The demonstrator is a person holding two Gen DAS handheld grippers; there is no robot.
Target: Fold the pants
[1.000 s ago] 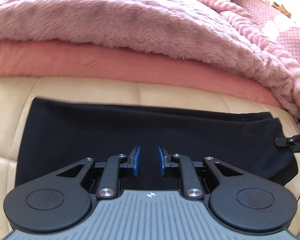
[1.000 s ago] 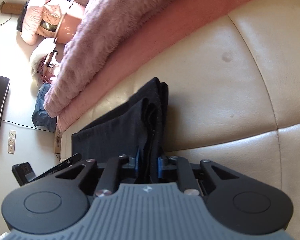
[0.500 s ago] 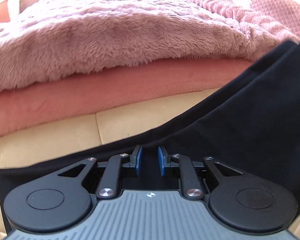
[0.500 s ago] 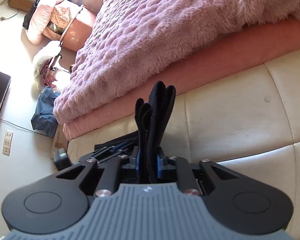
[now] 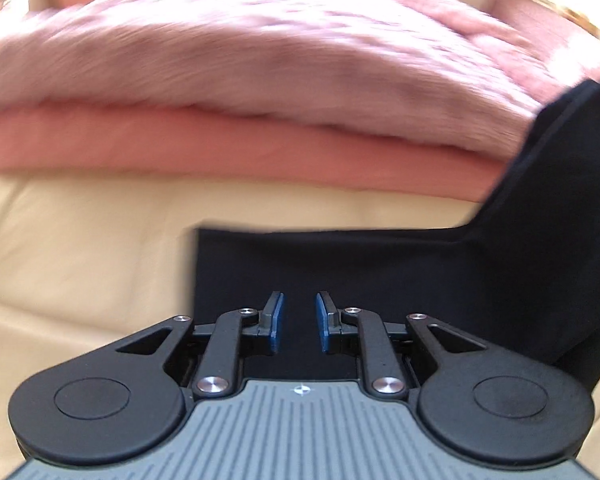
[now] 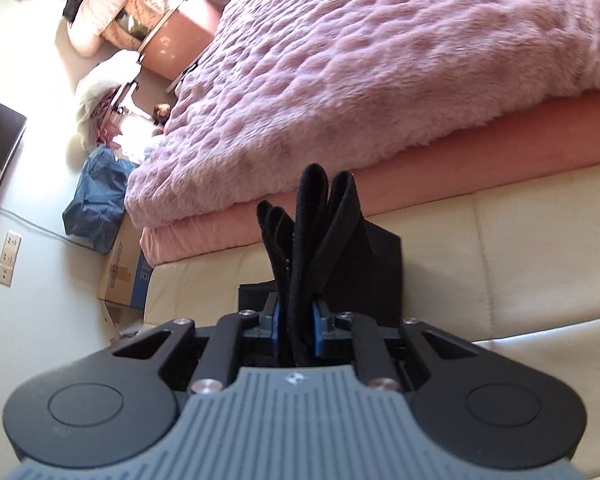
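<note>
Up goes the right gripper (image 6: pixel 296 322), pinching the pants (image 6: pixel 320 216); left gripper (image 5: pixel 299 322) gapes, empty. Next: fold across.

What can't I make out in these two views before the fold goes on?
- Left wrist view: the raised end of the black pants leaves the frame at the right edge; motion blur smears the pink blanket.
- Right wrist view: the right gripper and the bunched fabric hide the flat pants behind.
- Left gripper: fabric contact underneath is hidden.
</note>
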